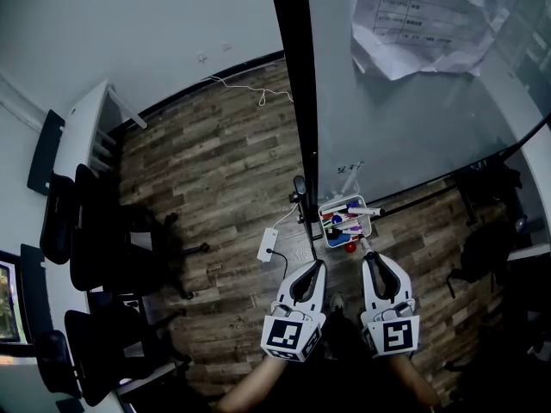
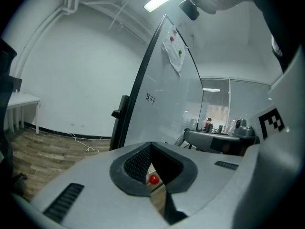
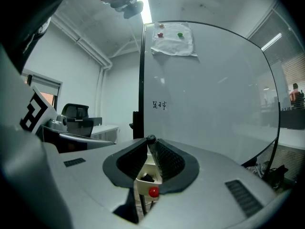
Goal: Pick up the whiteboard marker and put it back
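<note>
A whiteboard marker (image 3: 151, 140) shows as a dark round end pinched between the tips of my right gripper (image 3: 150, 143), which is shut on it. In the head view that gripper (image 1: 368, 257) sits just below the white marker tray (image 1: 368, 227) at the foot of the whiteboard (image 1: 413, 119). The tray holds several markers, and a red ball (image 1: 349, 248) is at its near edge. The tray (image 3: 143, 176) and red ball (image 3: 153, 192) also show under the right jaws. My left gripper (image 1: 319, 266) hangs beside the right one, its jaws (image 2: 151, 145) shut with nothing between them.
The whiteboard's black frame post (image 1: 297, 101) rises just left of the tray. Papers (image 1: 422, 15) are pinned high on the board. A white power adapter (image 1: 268, 244) with a cord lies on the wooden floor. Black office chairs (image 1: 95, 256) and a white desk (image 1: 82, 123) stand at the left.
</note>
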Action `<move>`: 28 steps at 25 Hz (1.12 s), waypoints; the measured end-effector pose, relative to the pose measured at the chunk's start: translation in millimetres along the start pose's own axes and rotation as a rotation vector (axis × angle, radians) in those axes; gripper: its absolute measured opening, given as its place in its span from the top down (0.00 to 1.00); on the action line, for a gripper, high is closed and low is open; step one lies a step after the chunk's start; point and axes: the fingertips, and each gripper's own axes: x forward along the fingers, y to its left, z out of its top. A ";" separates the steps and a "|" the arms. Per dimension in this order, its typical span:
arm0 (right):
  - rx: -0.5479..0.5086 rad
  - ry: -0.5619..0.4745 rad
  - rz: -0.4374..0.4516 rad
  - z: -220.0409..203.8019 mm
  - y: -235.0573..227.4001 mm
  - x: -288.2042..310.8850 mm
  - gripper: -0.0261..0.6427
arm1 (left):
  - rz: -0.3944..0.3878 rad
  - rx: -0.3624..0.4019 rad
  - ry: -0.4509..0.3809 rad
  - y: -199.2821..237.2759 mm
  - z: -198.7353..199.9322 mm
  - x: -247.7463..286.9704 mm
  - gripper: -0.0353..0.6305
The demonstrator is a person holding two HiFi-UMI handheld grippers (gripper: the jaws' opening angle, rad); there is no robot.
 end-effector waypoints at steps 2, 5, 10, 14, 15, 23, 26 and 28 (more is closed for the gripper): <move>0.000 0.008 0.005 -2.6 -1.3 4.4 0.85 | 0.001 -0.001 0.004 1.1 -0.7 3.8 0.94; 0.011 -0.003 0.010 -4.1 -2.7 11.0 0.85 | 0.003 -0.004 0.011 3.0 -2.6 8.8 0.94; 0.015 0.016 0.009 -10.8 -7.5 18.6 0.85 | 0.006 -0.010 0.023 5.7 -5.3 15.4 0.94; 0.017 0.033 0.005 -17.6 -12.7 23.7 0.85 | 0.007 -0.013 0.031 6.9 -8.1 20.5 0.94; 0.017 0.039 0.004 -19.9 -14.1 24.9 0.85 | 0.006 -0.013 0.034 7.0 -9.1 21.8 0.94; 0.014 0.060 0.005 -30.6 -21.9 32.9 0.85 | 0.006 -0.016 0.046 8.8 -12.9 26.5 0.94; 0.029 0.065 0.001 -35.0 -23.8 35.5 0.85 | 0.012 -0.021 0.049 9.8 -14.7 27.3 0.94; 0.026 0.082 0.002 -42.2 -25.7 35.9 0.85 | 0.017 -0.023 0.052 10.9 -16.1 27.8 0.94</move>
